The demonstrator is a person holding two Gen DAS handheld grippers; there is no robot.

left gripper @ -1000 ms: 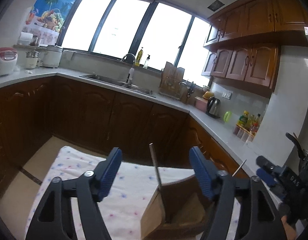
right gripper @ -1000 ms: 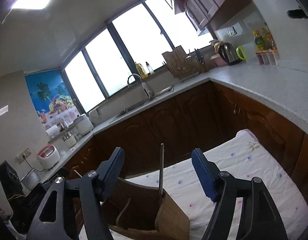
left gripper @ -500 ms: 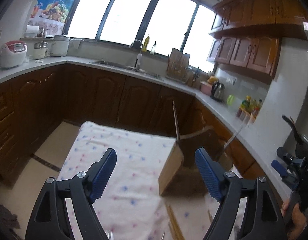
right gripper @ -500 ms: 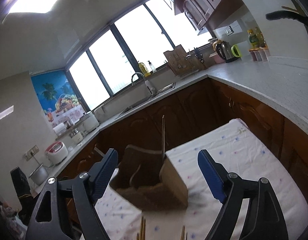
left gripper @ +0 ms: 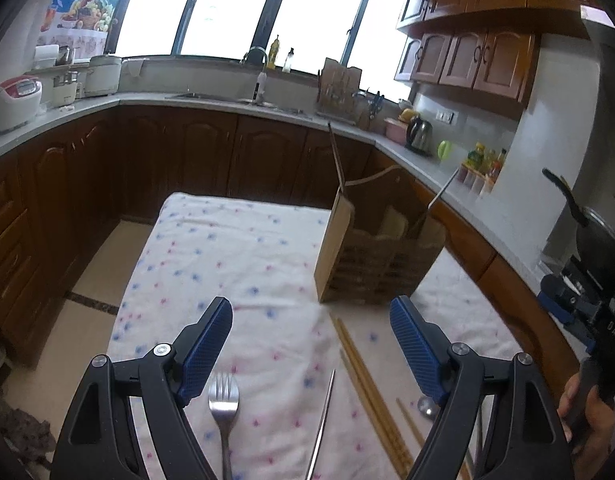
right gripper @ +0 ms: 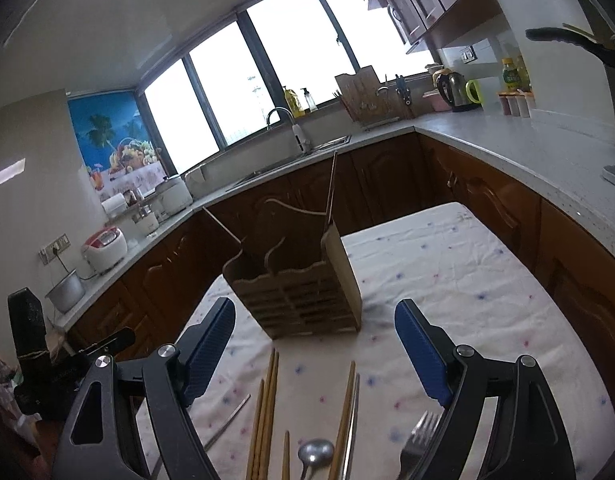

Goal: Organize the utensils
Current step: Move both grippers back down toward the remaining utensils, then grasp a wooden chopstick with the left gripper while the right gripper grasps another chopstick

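A wooden utensil caddy stands on the flowered tablecloth with two sticks leaning out of it. In front of it lie loose utensils. The left wrist view shows a fork, a metal chopstick, wooden chopsticks and a spoon bowl. The right wrist view shows wooden chopsticks, a spoon, a fork and a metal stick. My left gripper and right gripper are open and empty above the utensils.
The table stands in a kitchen with dark wooden cabinets and grey counters around it. A rice cooker, sink, kettle and bottles sit on the counters. The other hand-held gripper shows at the right.
Both grippers have pulled back from the caddy and tilted down. The caddy now looks farther away, and the loose utensils on the cloth have come into view.
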